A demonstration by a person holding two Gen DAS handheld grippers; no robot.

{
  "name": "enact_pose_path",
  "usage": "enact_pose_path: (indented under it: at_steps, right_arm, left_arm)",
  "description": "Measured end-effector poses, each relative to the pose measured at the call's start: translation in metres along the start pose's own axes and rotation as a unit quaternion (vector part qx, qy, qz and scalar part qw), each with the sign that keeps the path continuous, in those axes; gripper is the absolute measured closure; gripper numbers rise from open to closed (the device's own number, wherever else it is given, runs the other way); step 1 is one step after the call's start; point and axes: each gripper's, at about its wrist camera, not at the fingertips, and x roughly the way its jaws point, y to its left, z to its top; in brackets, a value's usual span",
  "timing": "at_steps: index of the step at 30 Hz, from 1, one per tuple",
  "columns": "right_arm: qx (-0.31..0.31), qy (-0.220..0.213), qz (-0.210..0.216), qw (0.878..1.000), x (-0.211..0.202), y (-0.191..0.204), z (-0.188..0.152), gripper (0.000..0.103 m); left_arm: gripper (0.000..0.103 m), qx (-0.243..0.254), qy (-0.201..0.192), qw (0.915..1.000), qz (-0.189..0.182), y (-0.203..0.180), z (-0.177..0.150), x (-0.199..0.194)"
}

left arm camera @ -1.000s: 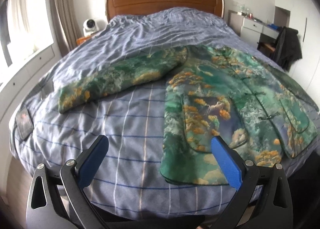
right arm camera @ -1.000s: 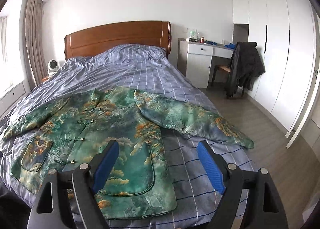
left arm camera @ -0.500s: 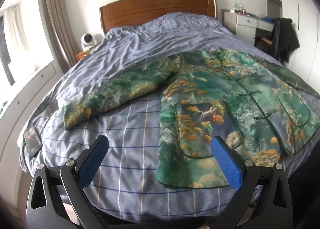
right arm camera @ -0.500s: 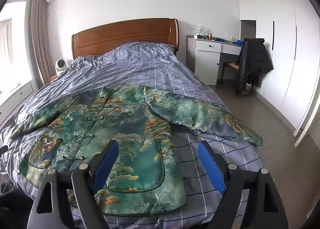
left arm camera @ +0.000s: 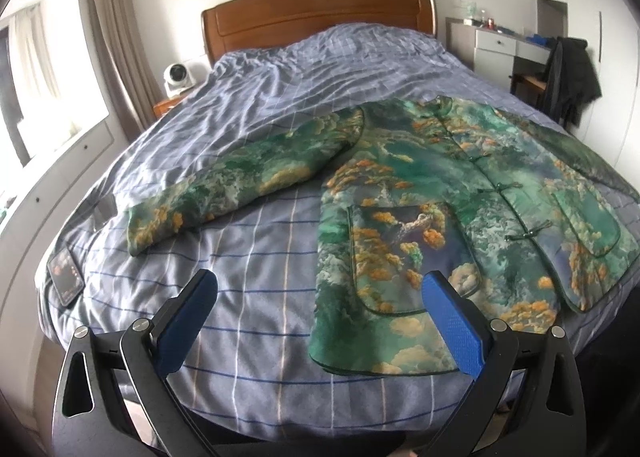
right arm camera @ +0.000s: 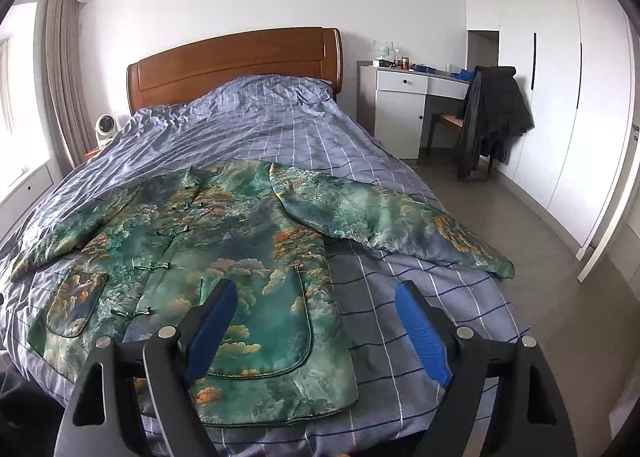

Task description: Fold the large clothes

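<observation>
A green jacket (left arm camera: 460, 193) (right arm camera: 224, 249) printed with orange trees and clouds lies flat, front up, on the blue checked bed (left arm camera: 256, 281). Both sleeves are spread out: the left sleeve (left arm camera: 240, 181) and the right sleeve (right arm camera: 384, 217). My left gripper (left arm camera: 320, 293) hovers open over the near edge of the bed, its right pad above the jacket's lower left corner. Above the jacket's lower right hem, my right gripper (right arm camera: 316, 297) is open too. Neither holds anything.
A wooden headboard (right arm camera: 236, 65) stands at the far end. A white desk (right arm camera: 404, 109) and a chair with a dark coat (right arm camera: 496, 113) stand to the right, with bare floor beside the bed. A small fan (left arm camera: 176, 77) and a dark tablet (left arm camera: 64, 277) are at the left.
Both views have tilted up a little, so the jacket sits lower in the frame and more of the wall shows. The jacket has not moved and both grippers stay open.
</observation>
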Motion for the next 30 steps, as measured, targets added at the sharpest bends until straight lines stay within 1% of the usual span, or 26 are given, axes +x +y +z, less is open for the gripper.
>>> enact_pose_path:
  at_steps: [10,20,22,24,27,29,30]
  right_arm:
    - [-0.004,0.006,0.004,1.000,0.004,0.003,0.001,0.020]
    - [0.014,0.026,0.001,1.000,0.014,-0.011,-0.001,0.020]
    - [0.018,0.029,-0.004,0.999,0.021,-0.025,0.003,0.020]
    - [0.038,0.035,-0.015,0.999,0.027,-0.047,0.008,0.020]
    - [0.116,0.041,-0.018,0.992,0.035,-0.103,0.022,0.020]
    - [0.172,0.032,-0.016,0.985,0.045,-0.146,0.030,0.020]
    - [0.189,0.035,-0.015,0.981,0.051,-0.160,0.031,0.020]
  left_arm:
    - [0.001,-0.005,0.008,0.9999,0.006,0.003,-0.003,0.003]
    - [0.001,-0.005,0.013,0.9998,0.011,0.005,-0.003,0.005]
    - [0.001,-0.005,0.012,0.9999,0.011,0.006,-0.004,0.005]
    - [0.001,-0.004,0.015,0.9998,0.014,0.007,-0.004,0.006]
    - [0.001,-0.004,0.025,0.9995,0.018,0.007,-0.005,0.010]
    - [0.001,-0.007,0.031,0.9993,0.020,0.005,-0.004,0.012]
    - [0.001,-0.008,0.033,0.9992,0.019,0.004,-0.004,0.013]
